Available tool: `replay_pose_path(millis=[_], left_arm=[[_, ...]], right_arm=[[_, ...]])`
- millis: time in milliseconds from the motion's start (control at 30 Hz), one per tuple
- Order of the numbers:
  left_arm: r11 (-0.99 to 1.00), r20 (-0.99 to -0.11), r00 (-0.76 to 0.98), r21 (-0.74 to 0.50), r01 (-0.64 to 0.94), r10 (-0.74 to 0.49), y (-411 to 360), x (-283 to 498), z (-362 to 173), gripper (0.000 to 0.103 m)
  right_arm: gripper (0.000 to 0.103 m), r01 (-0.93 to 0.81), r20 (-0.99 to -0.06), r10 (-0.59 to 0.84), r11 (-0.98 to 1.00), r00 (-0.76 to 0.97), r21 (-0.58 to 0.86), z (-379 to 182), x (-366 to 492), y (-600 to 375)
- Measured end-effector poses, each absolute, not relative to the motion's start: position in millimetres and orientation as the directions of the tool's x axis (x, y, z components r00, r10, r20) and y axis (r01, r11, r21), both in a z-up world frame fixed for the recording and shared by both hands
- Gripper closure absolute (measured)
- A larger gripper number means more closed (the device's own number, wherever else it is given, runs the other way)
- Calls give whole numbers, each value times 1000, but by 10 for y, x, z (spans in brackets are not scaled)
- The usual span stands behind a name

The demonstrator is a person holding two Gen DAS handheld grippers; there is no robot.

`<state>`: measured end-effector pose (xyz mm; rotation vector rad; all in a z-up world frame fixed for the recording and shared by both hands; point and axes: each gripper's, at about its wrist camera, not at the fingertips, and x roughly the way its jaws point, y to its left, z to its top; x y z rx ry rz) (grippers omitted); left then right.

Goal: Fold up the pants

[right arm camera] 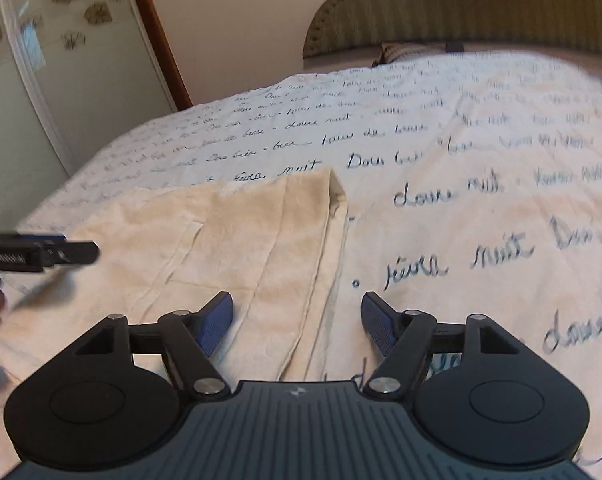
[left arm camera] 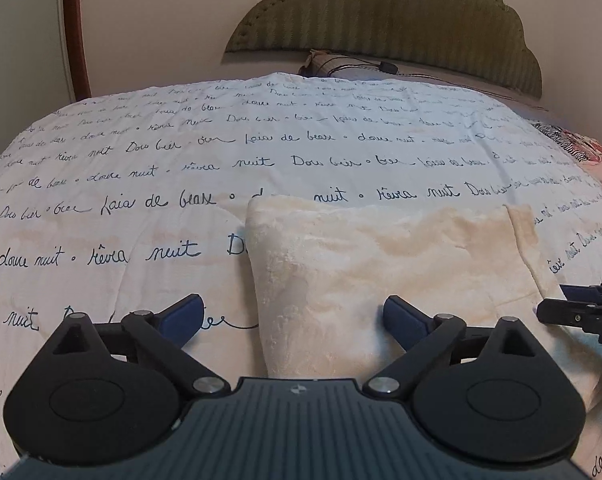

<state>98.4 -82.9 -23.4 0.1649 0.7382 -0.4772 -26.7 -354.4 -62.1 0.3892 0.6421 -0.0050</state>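
Cream fleece pants (left arm camera: 381, 272) lie folded in a flat rectangle on the bed; they also show in the right wrist view (right arm camera: 229, 236). My left gripper (left arm camera: 293, 320) is open and empty, its jaws straddling the near left edge of the pants. My right gripper (right arm camera: 297, 320) is open and empty over the pants' near right edge. The right gripper shows at the right edge of the left wrist view (left arm camera: 581, 312), and the left gripper at the left edge of the right wrist view (right arm camera: 37, 254).
A white bedspread (left arm camera: 181, 168) printed with dark script covers the bed. A padded olive headboard (left arm camera: 381, 20) and a pillow (left arm camera: 341, 62) with a black cable are at the far end. A wardrobe door (right arm camera: 41, 60) stands left. Patterned fabric (left arm camera: 581, 148) lies far right.
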Motion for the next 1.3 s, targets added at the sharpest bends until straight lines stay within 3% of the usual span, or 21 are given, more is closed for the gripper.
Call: replay_pose_path(millis=[100,333,467,567,800,833,867,900,933,1033,1200,1300], left_arm=[[882,-679,643,-13,471,-353,-804,953,-237,1],[889,-695,613,-84,451,-376,-688,970,-336,0],[856,-707,504,-297,423,-495,-415,1102,-490,0],[788,-659,441,-444,425,-609,-210,1203,-592,0],[645,-618,267,-535,545,-739,-299,1247,-595,3],[634,-613,259,-539,555,-747,-358,1231,-592,7],[626,-608,255,-537,566,-752,-420,1212,-595,12],[650,-624,276,-514,559,-731,-462,1193,-592,22],[685,-643,313,-476,552,-699,-524,1168,-595,37],[699,-628,357,-457,550,-692,-473,1115,-554,53],[706,-574,452,-355,613,-682,-427,961,-326,65],[728,-533,535,-259,635,-656,-402,943,-106,66]], right_arm=[[30,101,-580,169,910,797,403,-660,-282,-3567],[0,59,-572,221,901,790,430,-693,-204,-3421],[0,77,-499,241,841,832,535,-760,-279,-3557],[0,40,-454,297,801,840,598,-809,-311,-3683],[1,-75,-411,483,714,773,696,-813,-95,-3863],[10,-79,-413,488,713,769,696,-798,-67,-3872],[28,-77,-421,483,722,768,687,-787,-44,-3862],[40,-62,-437,471,731,766,680,-789,-19,-3856],[60,-35,-460,449,743,766,668,-802,-9,-3855],[68,-29,-445,439,737,781,676,-802,-50,-3863],[79,-79,-420,400,794,815,603,-509,-138,-3644],[81,-143,-387,392,833,835,535,-196,-77,-3454]])
